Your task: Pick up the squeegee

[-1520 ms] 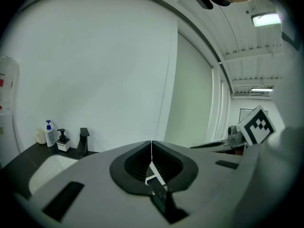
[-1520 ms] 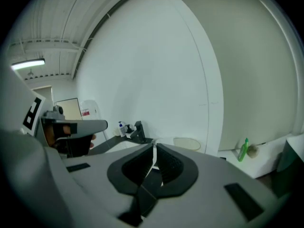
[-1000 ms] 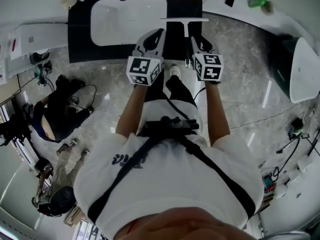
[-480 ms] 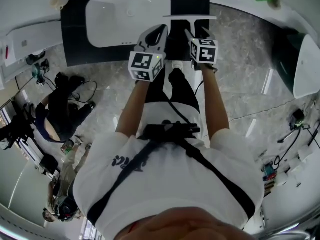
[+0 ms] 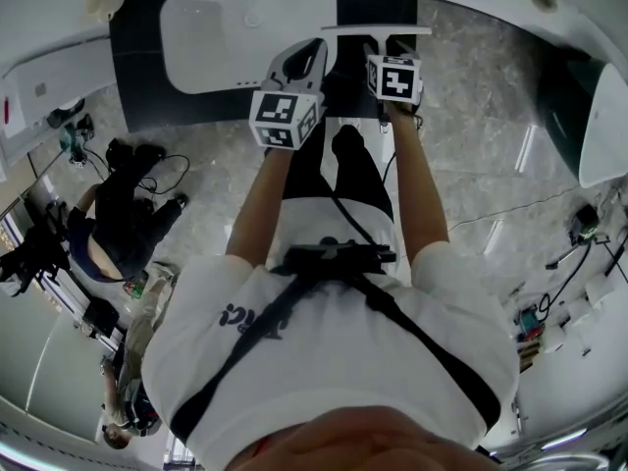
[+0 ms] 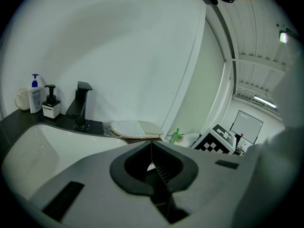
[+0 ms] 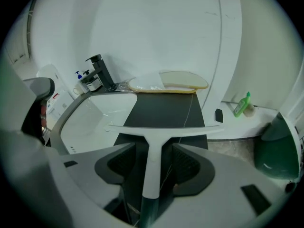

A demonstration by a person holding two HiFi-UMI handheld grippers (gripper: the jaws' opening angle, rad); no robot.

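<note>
The white squeegee lies on the dark countertop, its long blade crosswise at the far end and its handle pointing back at me. My right gripper straddles the handle. Its jaws are opening, with a gap on each side of the handle, so the pads do not press on it. In the head view the right gripper points steeply down at the handle. My left gripper hovers beside it near the sink edge, its jaws shut with nothing between them.
A white sink with a black faucet sits left of the squeegee. Soap bottles and a mug stand behind it. Folded cloths lie at the counter's back. A green bottle and a dark green bin are to the right.
Both grippers have moved away from my body toward the counter. The right one has come down over the squeegee handle.
</note>
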